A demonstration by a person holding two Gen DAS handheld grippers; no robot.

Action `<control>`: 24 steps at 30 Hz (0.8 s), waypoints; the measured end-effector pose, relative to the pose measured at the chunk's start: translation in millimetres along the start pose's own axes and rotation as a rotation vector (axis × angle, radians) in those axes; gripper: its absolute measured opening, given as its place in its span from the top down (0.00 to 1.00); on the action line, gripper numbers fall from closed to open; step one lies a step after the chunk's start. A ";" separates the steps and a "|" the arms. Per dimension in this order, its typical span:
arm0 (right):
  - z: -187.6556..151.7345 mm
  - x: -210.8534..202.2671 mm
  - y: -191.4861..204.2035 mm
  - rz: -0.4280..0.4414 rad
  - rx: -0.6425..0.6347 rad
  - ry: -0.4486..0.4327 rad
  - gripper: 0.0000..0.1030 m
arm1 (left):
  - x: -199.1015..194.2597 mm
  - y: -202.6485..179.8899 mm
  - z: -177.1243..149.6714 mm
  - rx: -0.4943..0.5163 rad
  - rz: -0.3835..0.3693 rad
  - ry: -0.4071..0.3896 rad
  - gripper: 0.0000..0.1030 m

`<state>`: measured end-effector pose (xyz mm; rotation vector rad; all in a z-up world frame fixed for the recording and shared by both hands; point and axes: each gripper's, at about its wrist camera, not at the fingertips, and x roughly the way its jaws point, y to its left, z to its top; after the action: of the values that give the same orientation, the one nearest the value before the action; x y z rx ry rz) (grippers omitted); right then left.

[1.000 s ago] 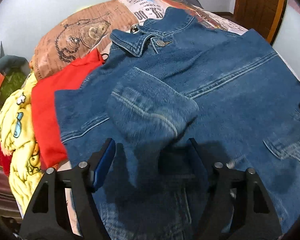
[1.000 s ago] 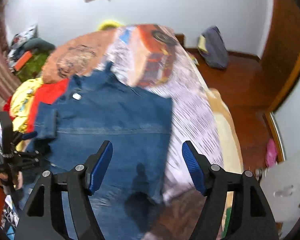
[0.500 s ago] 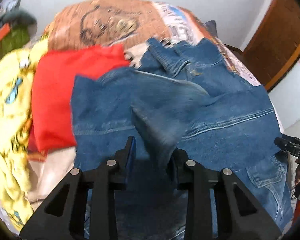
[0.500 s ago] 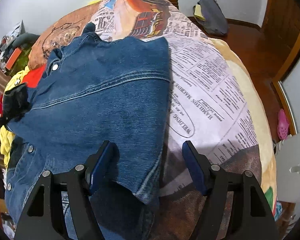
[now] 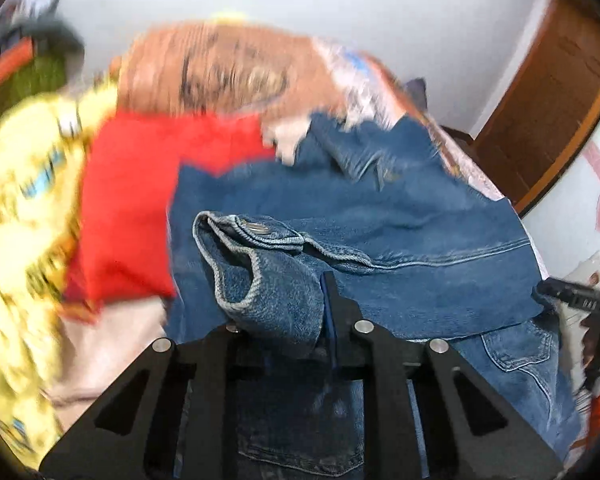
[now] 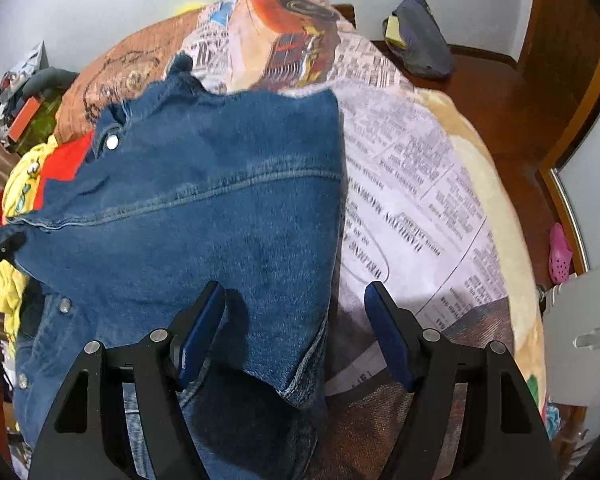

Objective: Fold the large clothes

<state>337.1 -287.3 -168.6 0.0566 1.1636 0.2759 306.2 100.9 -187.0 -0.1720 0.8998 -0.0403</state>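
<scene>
Denim jacket (image 6: 204,208) lies spread on the bed (image 6: 428,184), over its newspaper-print cover, one side folded inward. Left gripper (image 5: 288,312): jaws narrow, clamped on the jacket's sleeve cuff (image 5: 256,264), which is bunched and lifted above the jacket body; cuff snap button visible. Right gripper (image 6: 296,332): jaws wide, holding nothing, poised over the jacket's right edge near the hem corner. Red garment (image 5: 140,208) and yellow printed cloth (image 5: 24,216) lie just beside the jacket's left side.
</scene>
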 end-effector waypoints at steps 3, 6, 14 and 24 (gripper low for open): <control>2.3 -3.7 2.5 -0.005 -0.006 -0.011 0.33 | -7.7 -3.7 2.9 0.054 0.035 -0.019 0.81; -0.2 3.4 5.8 -0.014 -0.015 0.011 0.33 | 10.9 5.1 -6.4 0.051 0.063 0.065 0.79; -10.7 19.7 11.5 -0.021 -0.051 0.060 0.31 | 36.5 32.4 -42.7 0.008 0.077 0.196 0.53; 9.1 0.4 4.7 0.001 -0.031 0.018 0.31 | -8.4 62.1 -23.5 0.049 0.142 0.170 0.31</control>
<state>344.7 -281.8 -164.5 0.0277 1.1770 0.2959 280.3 159.9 -205.1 -0.0590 1.0773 0.0560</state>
